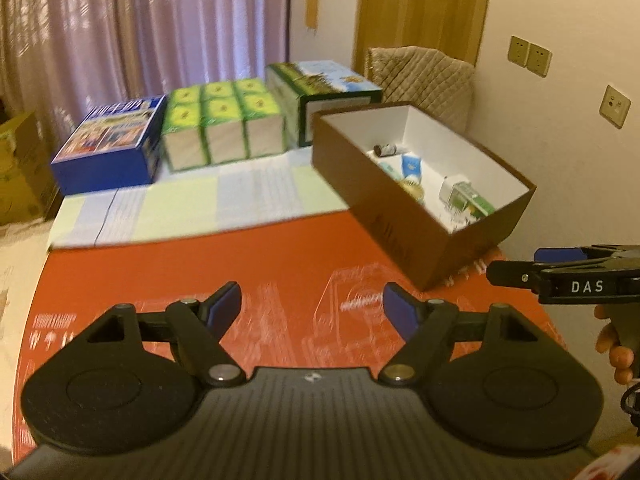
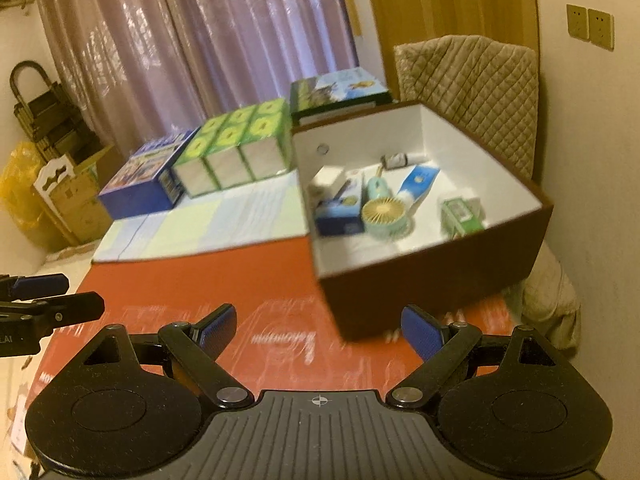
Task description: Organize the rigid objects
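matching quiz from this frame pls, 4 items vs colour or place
Items:
1. fan
2. brown box
3. blue box
4. chair

Descriptions:
A. behind the brown box, quilted cover
B. left end of the back row
C. open top, white inside
D. mint green, lying in the brown box

Pairs: 1-D, 2-C, 3-B, 4-A
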